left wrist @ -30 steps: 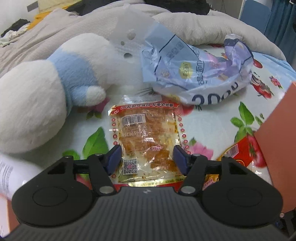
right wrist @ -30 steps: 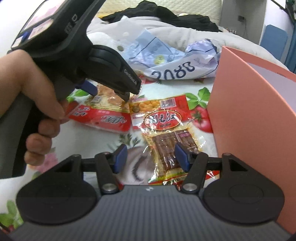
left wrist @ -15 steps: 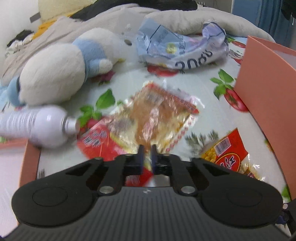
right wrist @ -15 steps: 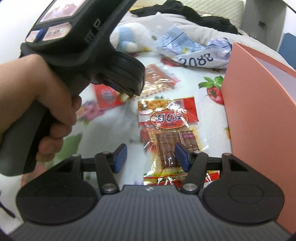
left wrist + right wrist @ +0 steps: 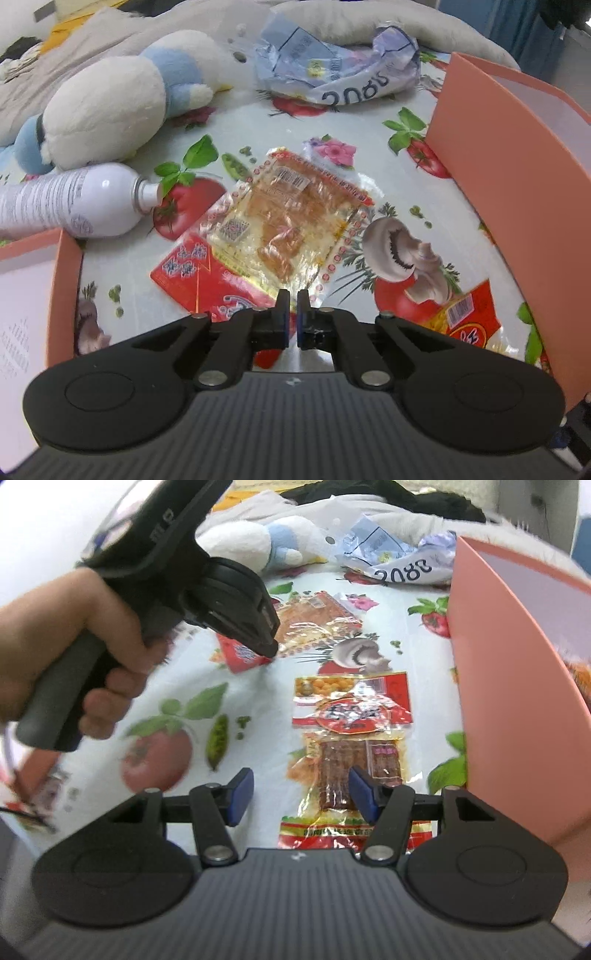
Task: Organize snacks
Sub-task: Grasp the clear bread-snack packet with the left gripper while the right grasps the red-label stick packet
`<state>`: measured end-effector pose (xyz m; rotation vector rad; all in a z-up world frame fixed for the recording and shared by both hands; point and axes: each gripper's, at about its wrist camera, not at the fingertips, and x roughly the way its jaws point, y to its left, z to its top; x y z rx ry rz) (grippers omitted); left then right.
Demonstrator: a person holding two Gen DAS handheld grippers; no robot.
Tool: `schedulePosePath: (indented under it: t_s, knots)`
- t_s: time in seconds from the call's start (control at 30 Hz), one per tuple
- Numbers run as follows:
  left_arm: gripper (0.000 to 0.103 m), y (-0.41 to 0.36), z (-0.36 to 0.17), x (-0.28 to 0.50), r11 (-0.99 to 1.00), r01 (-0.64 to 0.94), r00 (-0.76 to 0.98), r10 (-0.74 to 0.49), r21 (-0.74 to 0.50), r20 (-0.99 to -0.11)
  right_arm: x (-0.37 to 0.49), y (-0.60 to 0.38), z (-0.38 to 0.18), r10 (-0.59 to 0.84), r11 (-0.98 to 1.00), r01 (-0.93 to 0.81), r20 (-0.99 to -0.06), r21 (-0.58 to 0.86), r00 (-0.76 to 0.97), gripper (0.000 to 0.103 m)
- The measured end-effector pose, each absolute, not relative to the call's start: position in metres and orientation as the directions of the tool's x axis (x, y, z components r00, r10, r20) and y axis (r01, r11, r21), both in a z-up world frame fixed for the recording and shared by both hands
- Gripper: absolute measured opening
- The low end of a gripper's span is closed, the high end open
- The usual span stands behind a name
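Snacks: three flat packets on the flowered cloth (image 5: 236, 122), between two pink boxes.
Right pink box (image 5: 491, 177): tall wall just beside the packets; risk of a packet catching on the rim and folding outside.
Left pink box (image 5: 66, 280): low corner near the red packet; likely the nearer place to drop into.
Plush toy (image 5: 110, 107) and white spray bottle (image 5: 66, 206): beside the path; a swinging packet could knock the bottle rolling.
Orange packet (image 5: 284, 218): pinched at its near edge, overlapping the red packet (image 5: 192, 273); thin glossy film, may slip out or drag the red one along.
Dark-strip packet (image 5: 351, 738): flat, under the right gripper (image 5: 301, 794); hard to catch an edge on soft cloth.
Left gripper (image 5: 293, 302): fingers fully together on the orange packet's edge.
Right gripper fingers: about half apart, holding nothing.
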<state>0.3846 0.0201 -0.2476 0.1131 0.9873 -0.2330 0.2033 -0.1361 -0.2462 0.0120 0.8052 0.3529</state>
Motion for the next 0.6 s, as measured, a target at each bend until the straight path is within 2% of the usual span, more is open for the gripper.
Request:
schedulePosePath:
  t_s: [0.1,0.13,0.17,0.23,0.3,0.47,0.6]
  knots:
    - [0.017,0.019,-0.238,0.395,0.956,0.292,0.541,-0.154,0.013,-0.827,0.197,-0.138,-0.238,0.264,0.956,-0.279,-0.676,0.089,0.688,0.060]
    - [0.044,0.019,-0.235,0.401,0.951,0.307,0.541,-0.154,0.024,-0.827,0.196,-0.138,-0.236,0.240,0.962,-0.264,-0.671,0.069,0.701,0.063]
    - [0.074,0.017,-0.234,0.406,0.945,0.326,0.542,-0.157,0.034,-0.826,0.197,-0.139,-0.236,0.220,0.968,-0.245,-0.671,0.058,0.708,0.072]
    - [0.091,0.013,-0.233,0.415,0.922,0.382,0.555,-0.175,0.062,-0.813,0.201,-0.140,-0.240,0.211,0.970,-0.235,-0.682,0.058,0.700,0.074]
    - [0.093,0.009,-0.237,0.428,0.895,0.438,0.536,-0.185,0.083,-0.824,0.208,-0.137,-0.248,0.176,0.976,-0.214,-0.715,0.039,0.677,0.074]
    - [0.093,0.003,-0.261,0.448,0.862,0.498,0.487,-0.191,0.092,-0.852,0.216,-0.125,-0.261,0.051,0.995,-0.098,-0.711,-0.025,0.702,0.074]
    - [0.096,0.003,-0.270,0.451,0.846,0.525,0.496,-0.215,0.094,-0.841,0.226,-0.126,-0.265,0.033,0.997,-0.074,-0.724,-0.026,0.689,0.076]
